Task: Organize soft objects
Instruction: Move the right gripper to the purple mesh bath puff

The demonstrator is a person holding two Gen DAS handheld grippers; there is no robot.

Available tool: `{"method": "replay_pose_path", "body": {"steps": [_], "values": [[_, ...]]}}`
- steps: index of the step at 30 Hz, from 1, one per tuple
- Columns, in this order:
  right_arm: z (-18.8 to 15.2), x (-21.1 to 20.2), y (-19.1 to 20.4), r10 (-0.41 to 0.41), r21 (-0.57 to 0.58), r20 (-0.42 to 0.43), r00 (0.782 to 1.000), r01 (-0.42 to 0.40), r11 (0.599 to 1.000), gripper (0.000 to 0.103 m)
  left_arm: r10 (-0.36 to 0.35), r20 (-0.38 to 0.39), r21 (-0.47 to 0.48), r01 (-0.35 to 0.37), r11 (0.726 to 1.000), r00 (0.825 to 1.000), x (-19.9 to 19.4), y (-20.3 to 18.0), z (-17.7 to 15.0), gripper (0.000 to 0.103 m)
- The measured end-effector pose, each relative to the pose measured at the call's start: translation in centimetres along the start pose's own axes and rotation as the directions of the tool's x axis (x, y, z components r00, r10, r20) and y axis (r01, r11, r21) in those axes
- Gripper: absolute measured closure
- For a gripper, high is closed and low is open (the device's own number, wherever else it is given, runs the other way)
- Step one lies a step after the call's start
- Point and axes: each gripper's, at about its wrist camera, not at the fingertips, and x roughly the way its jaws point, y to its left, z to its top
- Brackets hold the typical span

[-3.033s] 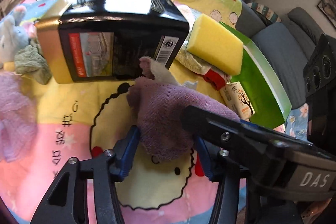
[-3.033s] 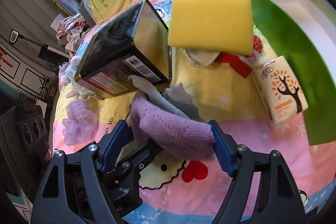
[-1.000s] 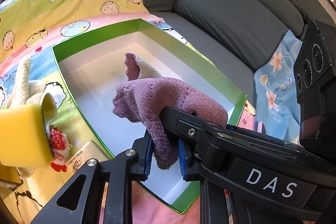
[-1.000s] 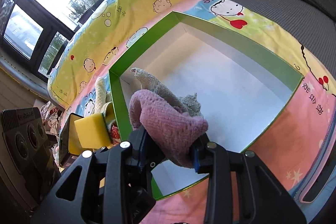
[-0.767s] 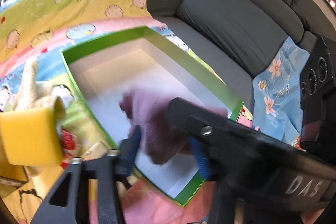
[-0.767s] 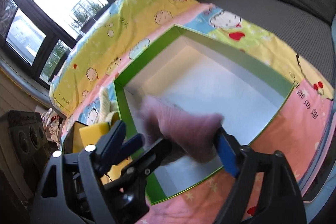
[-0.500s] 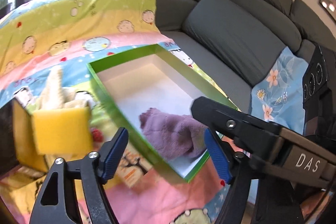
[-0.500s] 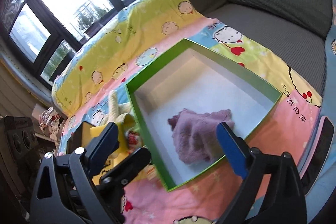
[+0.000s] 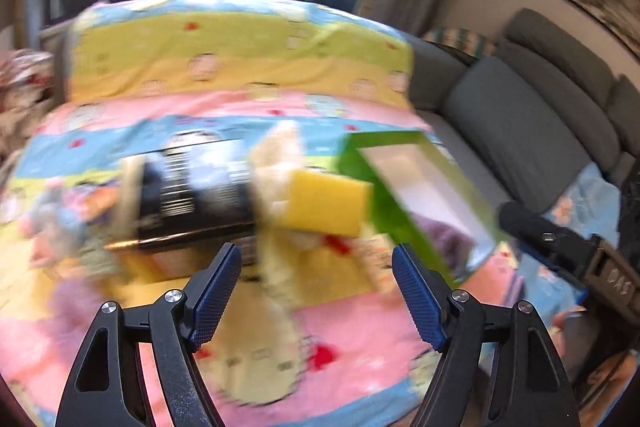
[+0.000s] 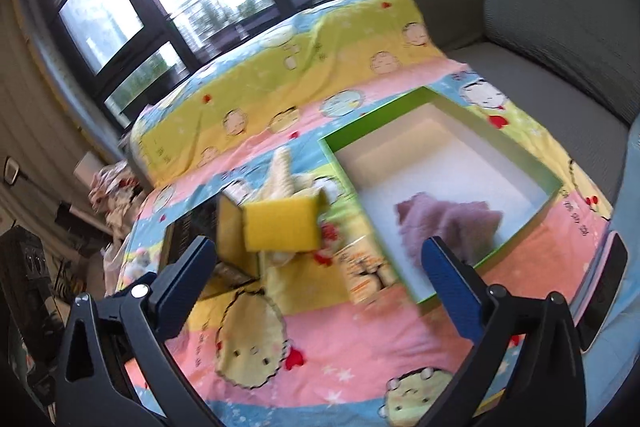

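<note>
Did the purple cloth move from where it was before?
Yes. The purple cloth went from beside the black box into the green box.

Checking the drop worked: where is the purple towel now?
In the right wrist view, the purple towel lies inside the green box, in its near corner, right of the yellow sponge.

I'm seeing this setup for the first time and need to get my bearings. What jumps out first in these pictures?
The yellow sponge stands out most, sitting mid-scene on the bright cartoon-print blanket beside a black box. To its right lies the green tray with a white floor, holding a purple cloth near its front corner. In front, the left gripper and the right gripper are both open and hold nothing.
</note>
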Motion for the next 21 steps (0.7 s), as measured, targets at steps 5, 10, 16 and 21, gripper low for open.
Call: {"method": "replay_pose_path", "body": {"steps": [5,10,16,21], "values": [[-1.4,0.9,3.9,0.056,-0.062,-0.047,0.997,-0.059,0.996,0.001,0.120,0.021,-0.132,-0.116,0.984,0.993,-2.8,7.1,-1.8,0.025],[-3.1,3.5,8.2,0.158,-0.102,-0.164,0.974,-0.176,0.979,0.001,0.223,0.003,-0.267,-0.214,0.940,0.975,-4.5,13.4,-4.9,0.025],[-6.0,7.4,13.9,0.223,-0.150,-0.303,0.927,-0.277,0.949,0.002,0.261,-0.066,-0.380,-0.266,0.886,0.963,-4.4,19.5,-8.6,0.025],[-8.9,11.5,18.6,0.254,-0.159,-0.436,0.863,-0.352,0.923,0.005,0.235,-0.118,-0.446,-0.262,0.856,0.965,-2.6,22.4,-10.6,0.025]]}}
